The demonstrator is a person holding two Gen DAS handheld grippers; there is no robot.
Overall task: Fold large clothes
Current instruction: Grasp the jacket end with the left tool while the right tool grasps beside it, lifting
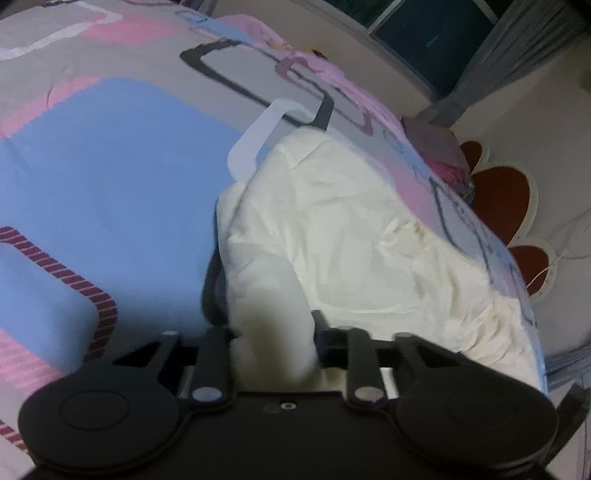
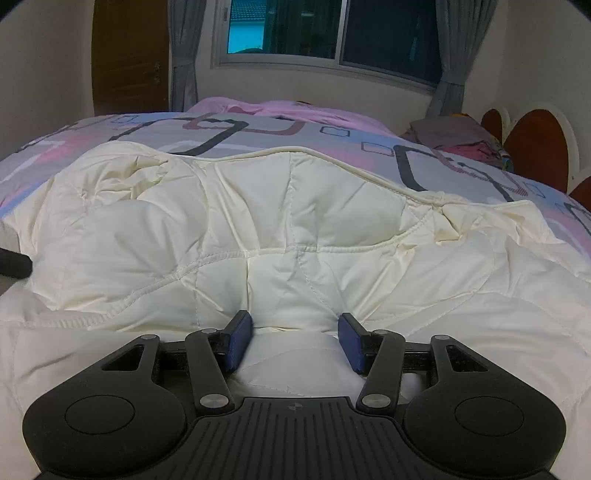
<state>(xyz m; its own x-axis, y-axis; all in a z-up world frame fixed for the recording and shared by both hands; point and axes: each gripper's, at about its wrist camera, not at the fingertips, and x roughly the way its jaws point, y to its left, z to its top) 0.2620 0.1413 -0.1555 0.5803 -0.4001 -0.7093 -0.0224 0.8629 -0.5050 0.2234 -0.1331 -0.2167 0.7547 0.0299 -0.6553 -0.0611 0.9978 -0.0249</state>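
Observation:
A cream quilted comforter (image 1: 351, 229) lies crumpled on a bed with a patterned blue, pink and grey bedspread (image 1: 110, 147). In the left wrist view, which is blurred, my left gripper (image 1: 266, 299) is shut on a bunched edge of the comforter, and cloth fills the gap between its dark fingers. The right wrist view shows the comforter (image 2: 295, 206) spread wide across the bedspread (image 2: 332, 133). My right gripper (image 2: 295, 332) is shut on a thick puffed fold, and the blue pads (image 2: 240, 339) press in from both sides, with creases fanning out from them.
A headboard with red-brown panels (image 2: 535, 147) stands at the right, with a pile of pink and grey cloth (image 2: 454, 133) beside it. Beyond the bed are a window (image 2: 332, 29), grey curtains and a brown door (image 2: 129, 55). A dark rounded part (image 2: 13, 264) pokes in at the left edge.

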